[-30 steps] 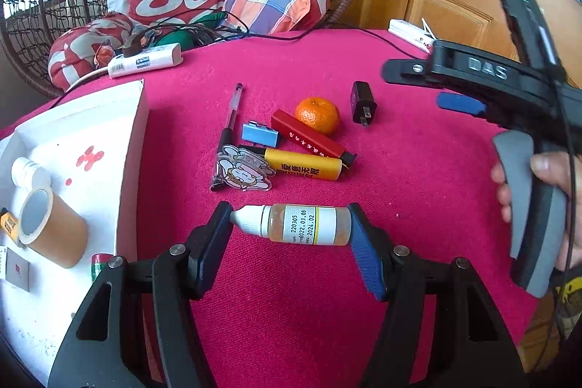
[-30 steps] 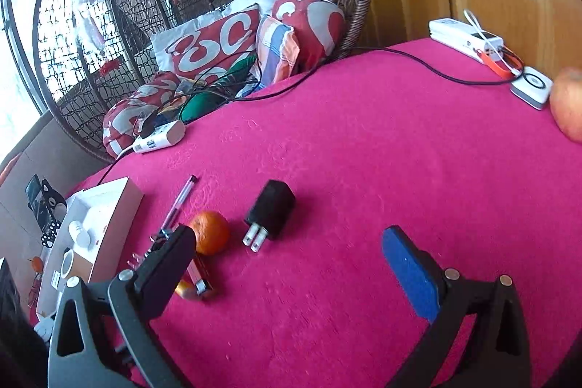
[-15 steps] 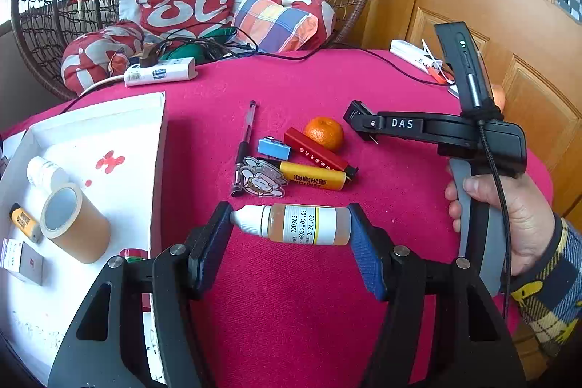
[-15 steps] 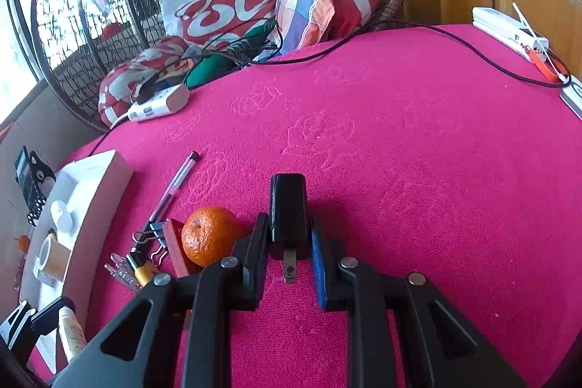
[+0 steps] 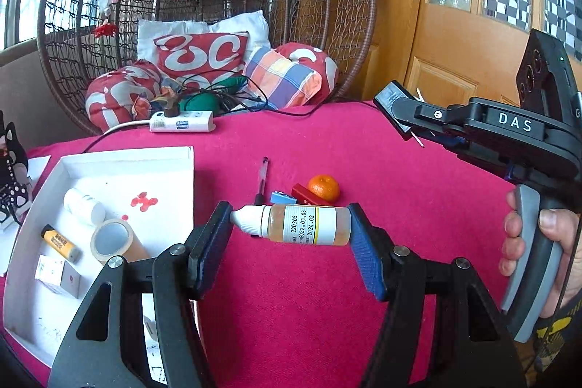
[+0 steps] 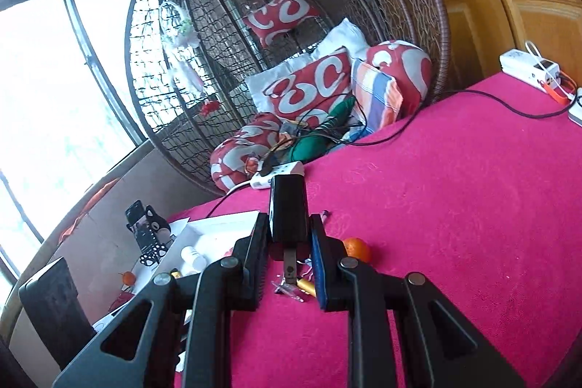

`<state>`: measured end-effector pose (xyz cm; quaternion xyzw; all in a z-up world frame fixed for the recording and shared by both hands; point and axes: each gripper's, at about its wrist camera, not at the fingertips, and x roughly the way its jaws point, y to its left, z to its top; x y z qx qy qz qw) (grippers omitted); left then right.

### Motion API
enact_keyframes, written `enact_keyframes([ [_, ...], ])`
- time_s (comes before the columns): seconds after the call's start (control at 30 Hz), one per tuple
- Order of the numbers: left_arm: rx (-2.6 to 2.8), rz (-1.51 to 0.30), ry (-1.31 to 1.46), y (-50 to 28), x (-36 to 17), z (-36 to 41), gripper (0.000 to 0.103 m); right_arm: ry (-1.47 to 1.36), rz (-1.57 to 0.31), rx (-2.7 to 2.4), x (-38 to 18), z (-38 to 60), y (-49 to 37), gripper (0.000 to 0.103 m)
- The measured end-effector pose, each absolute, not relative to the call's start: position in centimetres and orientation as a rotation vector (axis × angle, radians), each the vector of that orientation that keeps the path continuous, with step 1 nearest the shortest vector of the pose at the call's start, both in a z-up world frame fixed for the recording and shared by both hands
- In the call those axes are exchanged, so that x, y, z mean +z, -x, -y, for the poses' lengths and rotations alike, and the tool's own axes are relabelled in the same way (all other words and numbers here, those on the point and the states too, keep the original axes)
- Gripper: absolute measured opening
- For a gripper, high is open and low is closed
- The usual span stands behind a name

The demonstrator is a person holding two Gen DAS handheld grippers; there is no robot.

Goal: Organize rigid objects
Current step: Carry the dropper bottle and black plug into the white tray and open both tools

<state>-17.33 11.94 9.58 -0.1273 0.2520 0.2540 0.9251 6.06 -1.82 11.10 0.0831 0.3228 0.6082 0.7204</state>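
Note:
My left gripper point(image 5: 291, 224) is shut on a small dropper bottle point(image 5: 294, 223) of amber liquid, held sideways above the pink tablecloth, white cap to the left. The white tray point(image 5: 189, 170) lies at the left with a tape roll point(image 5: 112, 240), a white bottle point(image 5: 83, 206), a yellow battery and a small box inside. My right gripper point(image 6: 287, 242) is shut on a black plug adapter point(image 6: 288, 210), lifted off the table with its prongs pointing back at the camera. In the left wrist view the right gripper point(image 5: 400, 119) hovers at the right, gripped by a hand.
On the cloth lie a mandarin point(image 5: 323, 187), a red stick, a blue clip, a pen point(image 5: 262, 179) and a yellow tube point(image 6: 307, 286). A white power strip point(image 5: 182, 125) with cables sits at the far edge before a wicker chair with cushions. More chargers point(image 6: 531, 68) lie far right.
The right gripper closed on the black adapter and lifted it off the table. The left gripper rose with the dropper bottle still held, bringing the tray more into view.

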Motion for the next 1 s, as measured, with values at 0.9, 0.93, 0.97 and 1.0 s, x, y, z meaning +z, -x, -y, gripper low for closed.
enact_keyframes([
  [0.9, 0.65, -0.397, 0.38, 24.5, 10.7, -16.8, 0.064, -0.106, -0.765, 1.501, 11.5, -1.6, -0.1, 0.02],
  [0.93, 0.654, -0.394, 0.385, 24.7, 10.7, -17.0, 0.064, -0.101, -0.765, 1.504, 11.5, -1.7, 0.1, 0.02],
  [0.97, 0.657, -0.39, 0.389, 24.9, 10.7, -17.1, 0.064, -0.096, -0.766, 1.507, 11.5, -1.9, 0.3, 0.02],
  [1.0, 0.661, -0.387, 0.393, 25.2, 10.7, -17.3, 0.064, -0.091, -0.769, 1.511, 11.5, -2.1, 0.5, 0.02],
])
